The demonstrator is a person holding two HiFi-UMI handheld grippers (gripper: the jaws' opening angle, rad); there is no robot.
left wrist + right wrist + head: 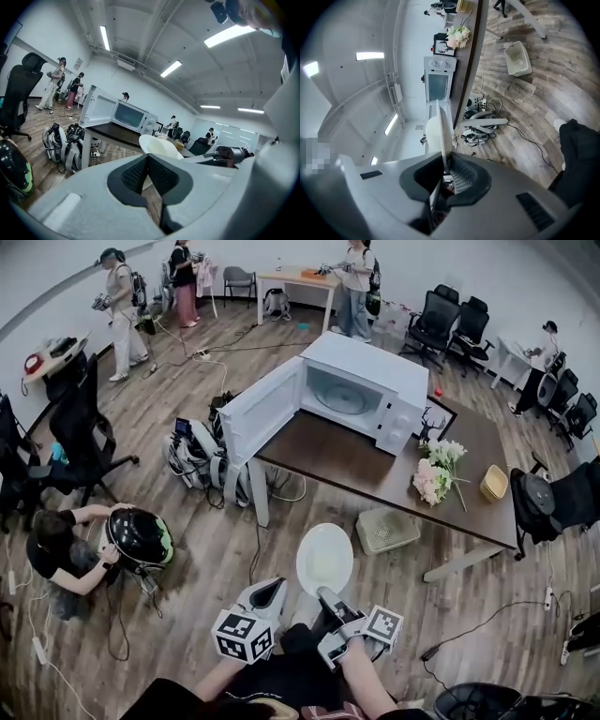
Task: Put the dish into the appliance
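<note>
A white microwave (361,390) stands on the dark table (356,470), its door (258,413) swung wide open to the left. My right gripper (325,595) is shut on the near rim of a white dish (324,557), which it holds out over the floor short of the table. In the right gripper view the dish (442,133) shows edge-on, pinched between the pads (459,173), with the microwave (439,84) beyond. My left gripper (272,589) hangs beside it, shut and holding nothing; in its own view, the left gripper (148,157) looks toward the dish (159,146) and the microwave (126,116).
On the table lie a bunch of flowers (433,470), a yellow bowl (494,483) and a framed picture (436,418). A white basket (386,529) sits on the floor under it. Bags (197,460) and cables lie by the table leg. A crouching person (66,554) is at left.
</note>
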